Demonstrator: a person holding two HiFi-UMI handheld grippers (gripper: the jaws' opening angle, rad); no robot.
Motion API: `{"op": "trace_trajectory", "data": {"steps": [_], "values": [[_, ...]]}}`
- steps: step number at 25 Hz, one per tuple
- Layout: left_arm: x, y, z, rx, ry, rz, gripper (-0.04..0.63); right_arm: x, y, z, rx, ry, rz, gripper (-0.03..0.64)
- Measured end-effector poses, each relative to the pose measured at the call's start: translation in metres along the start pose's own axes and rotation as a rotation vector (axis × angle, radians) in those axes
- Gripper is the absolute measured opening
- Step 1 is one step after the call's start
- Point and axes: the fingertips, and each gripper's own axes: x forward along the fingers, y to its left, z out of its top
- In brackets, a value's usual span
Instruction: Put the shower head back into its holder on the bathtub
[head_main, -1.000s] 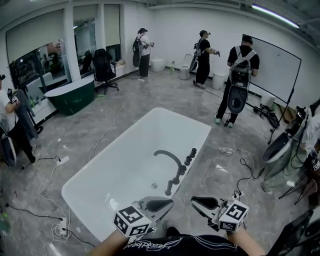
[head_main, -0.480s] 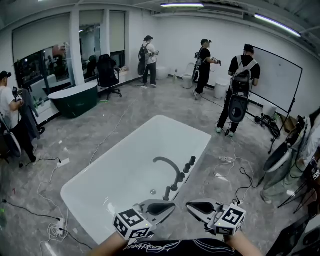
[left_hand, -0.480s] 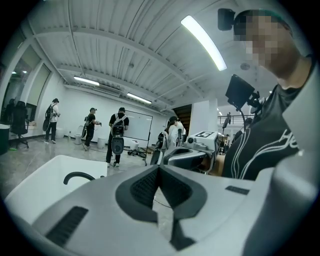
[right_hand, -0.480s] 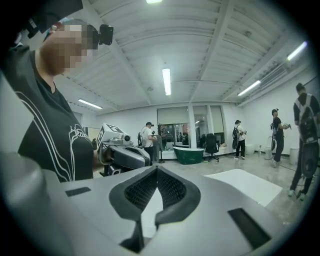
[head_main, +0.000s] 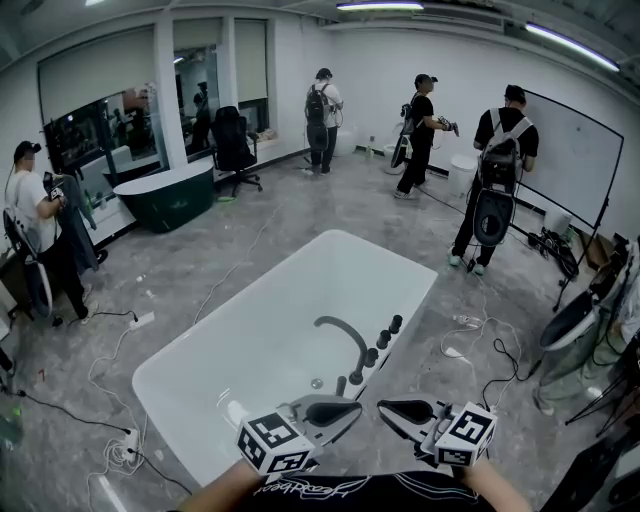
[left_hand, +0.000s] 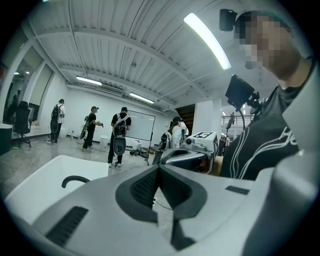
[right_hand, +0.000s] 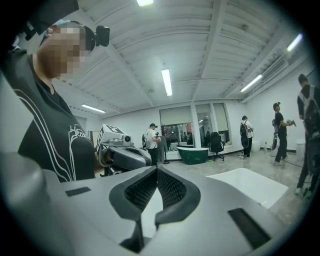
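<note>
white bathtub (head_main: 270, 330) lay mid-floor, ahead of both grippers. dark curved spout (head_main: 343, 328) and a row of knobs (head_main: 375, 350) stood on its right rim; shower head could not be told apart among them. left gripper (head_main: 356, 408) and right gripper (head_main: 383, 407) hung near the tub's near end, tips facing each other. jaws of each were pressed together with nothing between them.

Grey marble floor (head_main: 300, 215), whiteboard (head_main: 570, 150), office chair (head_main: 237, 150), ceiling striplights (head_main: 378, 6)
</note>
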Motion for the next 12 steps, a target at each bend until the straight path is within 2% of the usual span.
{"op": "trace_trajectory", "data": {"steps": [12], "values": [[0.016,0.001,0.01,-0.012,-0.011,0.018,0.005,-0.016,-0.014,0.008,-0.013,-0.013,-0.003,0.014]]}}
